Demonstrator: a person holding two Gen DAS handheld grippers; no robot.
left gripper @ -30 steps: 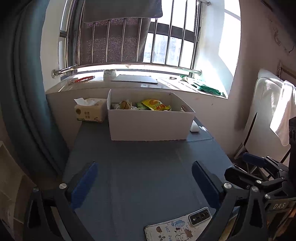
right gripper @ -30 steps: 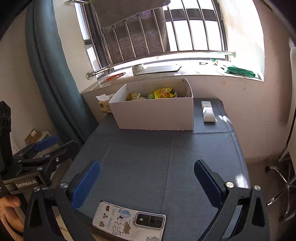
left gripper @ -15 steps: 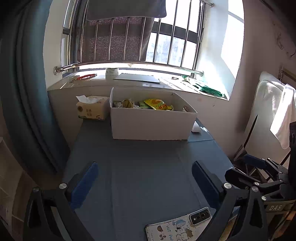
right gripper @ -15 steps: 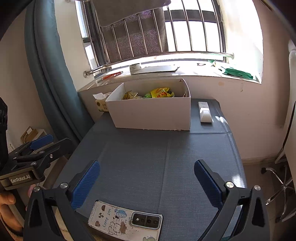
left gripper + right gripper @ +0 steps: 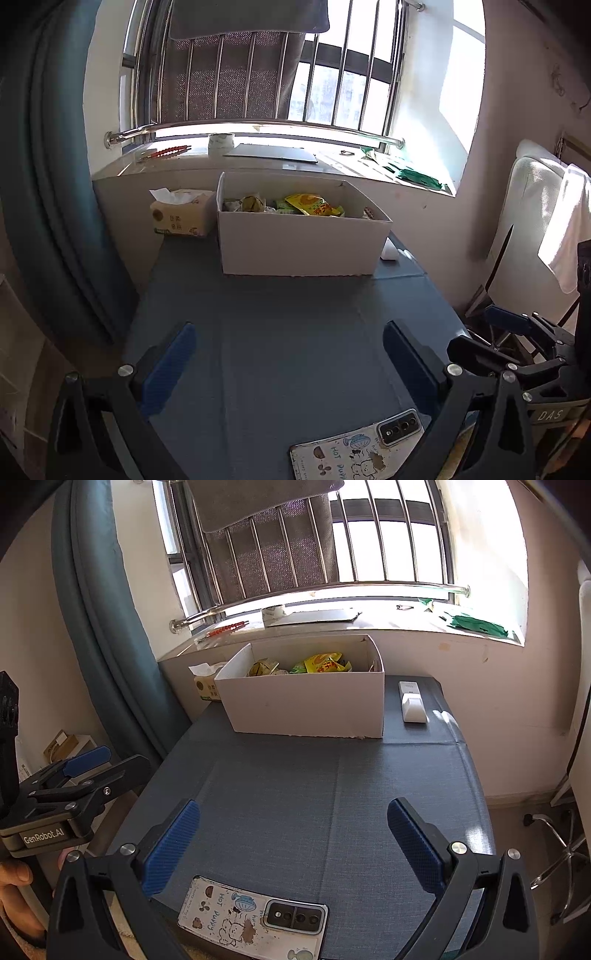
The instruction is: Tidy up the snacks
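A white cardboard box (image 5: 299, 247) stands at the far end of the grey-blue table (image 5: 288, 332), also in the right wrist view (image 5: 306, 705). Snack packets lie inside it, among them a yellow packet (image 5: 314, 205) (image 5: 325, 662) and a green one (image 5: 298, 667). My left gripper (image 5: 288, 354) is open and empty, held above the near part of the table. My right gripper (image 5: 291, 830) is open and empty too, well short of the box. Each gripper shows at the edge of the other's view.
A phone in a cartoon case (image 5: 255, 919) (image 5: 354, 446) lies at the table's near edge. A tissue box (image 5: 181, 218) stands left of the white box. A white remote (image 5: 412, 701) lies to its right. A window sill (image 5: 280, 155), a curtain (image 5: 99, 620) and a chair base (image 5: 561, 853) surround the table.
Both grippers have drawn back and risen slightly from the box, which sits a little farther away in both views. Both stay open and empty.
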